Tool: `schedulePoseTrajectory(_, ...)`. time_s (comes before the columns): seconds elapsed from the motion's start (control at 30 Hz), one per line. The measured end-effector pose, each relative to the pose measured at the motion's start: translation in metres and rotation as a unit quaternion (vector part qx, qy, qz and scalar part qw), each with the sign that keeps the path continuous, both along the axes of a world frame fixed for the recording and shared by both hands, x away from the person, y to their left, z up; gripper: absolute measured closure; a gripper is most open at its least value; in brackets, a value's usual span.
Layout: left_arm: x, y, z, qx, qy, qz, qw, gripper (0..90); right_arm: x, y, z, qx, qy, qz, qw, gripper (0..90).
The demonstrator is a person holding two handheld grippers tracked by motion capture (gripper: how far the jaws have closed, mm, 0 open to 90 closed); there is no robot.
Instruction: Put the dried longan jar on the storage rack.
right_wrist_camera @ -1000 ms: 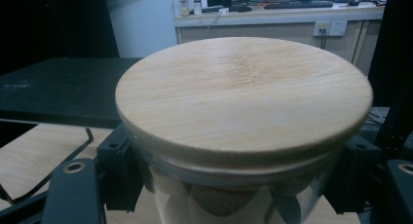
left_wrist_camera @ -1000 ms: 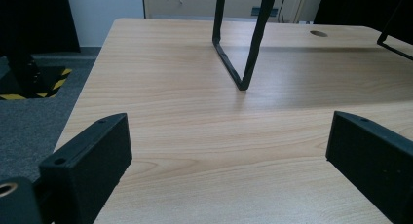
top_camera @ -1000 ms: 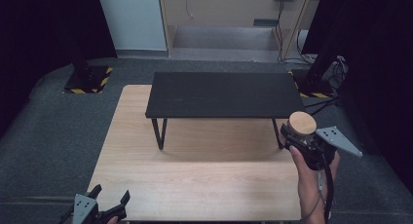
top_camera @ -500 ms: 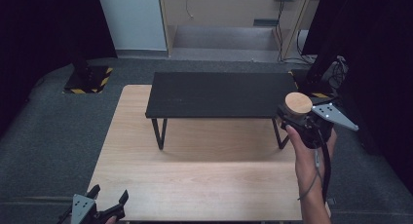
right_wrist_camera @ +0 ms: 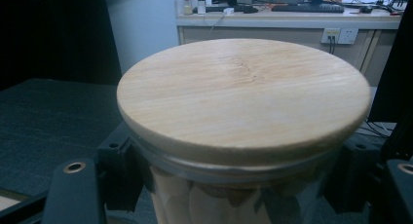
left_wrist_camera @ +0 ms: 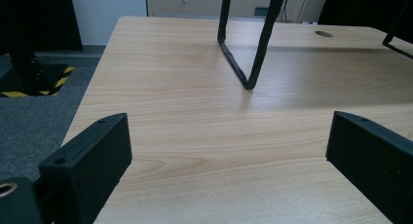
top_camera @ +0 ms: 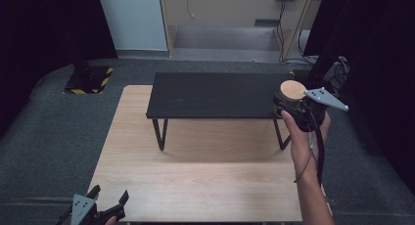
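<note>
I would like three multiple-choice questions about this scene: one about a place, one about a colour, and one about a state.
1. Where is the jar?
A. lying on the wooden table
B. held up at the right end of the black bench
C. on the floor

2. What colour is the jar's lid?
A. light wood
B. red
C. black

3. How are the left tongs?
A. shut on the jar
B. shut on a bench leg
C. open, nothing between them

Answers:
1 B: in the high view the right tongs hold it by the black bench.
2 A: the right gripper view shows pale wood grain.
3 C: the left gripper view shows the jaws wide apart over the wooden table.
</note>
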State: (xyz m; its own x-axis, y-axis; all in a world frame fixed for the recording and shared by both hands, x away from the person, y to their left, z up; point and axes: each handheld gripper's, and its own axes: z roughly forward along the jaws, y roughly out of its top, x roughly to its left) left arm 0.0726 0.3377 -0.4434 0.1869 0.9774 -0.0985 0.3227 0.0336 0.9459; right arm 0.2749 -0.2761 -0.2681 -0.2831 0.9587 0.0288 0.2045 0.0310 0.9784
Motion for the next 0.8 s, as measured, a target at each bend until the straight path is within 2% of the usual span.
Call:
schedulePoseTrajectory(0.4,0.001,-0.001,0.001,0.003,0.002,0.002,1.0000,1.6,0.031,0.000,-0.005,0.001,0.015,-0.007,0.9999,25.3)
schedulePoseTrajectory(0.8,0.001,0.000,0.001,0.003,0.002,0.006,1.0000,1.6,0.050,0.002,-0.010,-0.004,0.026,-0.016,0.9995,25.3)
